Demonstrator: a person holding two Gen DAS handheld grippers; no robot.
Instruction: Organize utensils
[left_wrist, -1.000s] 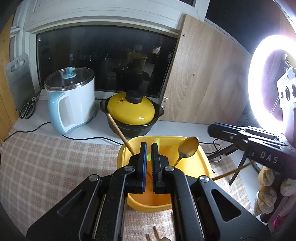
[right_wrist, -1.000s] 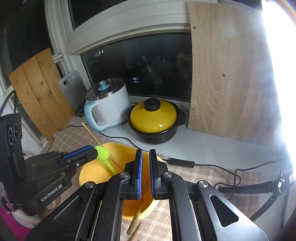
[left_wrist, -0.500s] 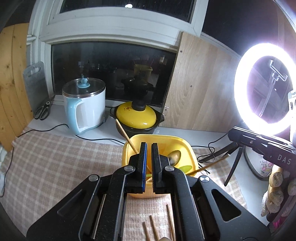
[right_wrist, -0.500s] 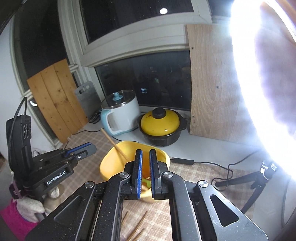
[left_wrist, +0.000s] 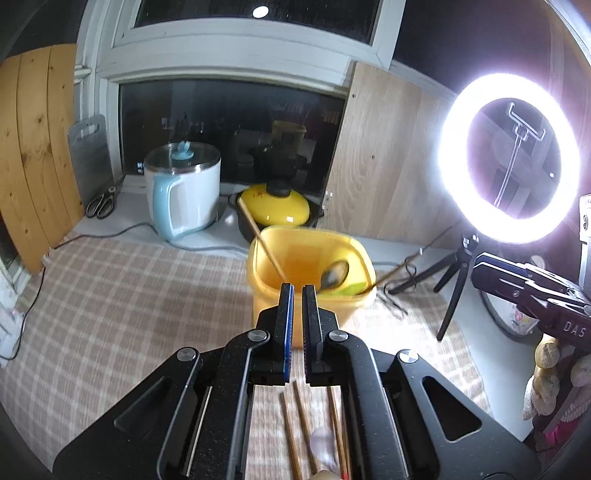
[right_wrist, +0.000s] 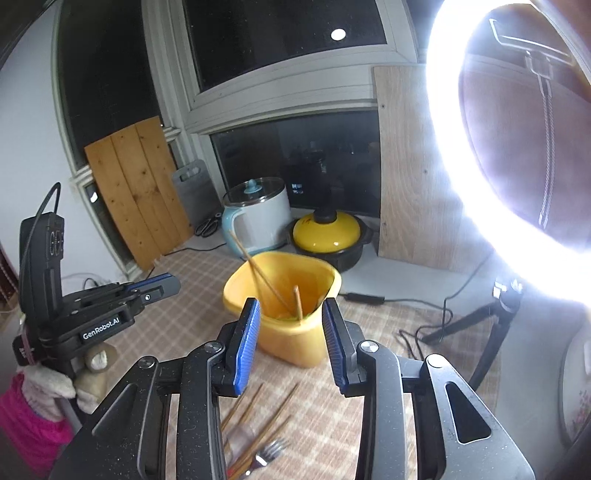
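Note:
A yellow tub (left_wrist: 258, 295) (right_wrist: 236, 295) stands on the checked cloth and holds a metal spoon (left_wrist: 334, 275), a green utensil (left_wrist: 349, 288) and leaning chopsticks (right_wrist: 258, 273). My left gripper (left_wrist: 297, 291) hovers short of the tub, shut and empty; its tip (right_wrist: 162, 286) shows at the left of the right wrist view. The jaws of my right gripper (right_wrist: 291, 306) are opening in front of the tub, with nothing between them. Loose chopsticks (left_wrist: 295, 424) (right_wrist: 258, 421) and a fork (right_wrist: 267, 452) lie on the cloth under both grippers.
Behind the tub stand a white and blue kettle (left_wrist: 183, 195) and a black pot with a yellow lid (left_wrist: 275, 208). A ring light (left_wrist: 509, 158) on a tripod (left_wrist: 454, 280) and a cable (right_wrist: 421, 332) sit to the right. Scissors (left_wrist: 101, 203) lie at the back left.
Both grippers have drawn back and up from the tub. The right jaws have parted. The green utensil and a chopstick now rest in the tub.

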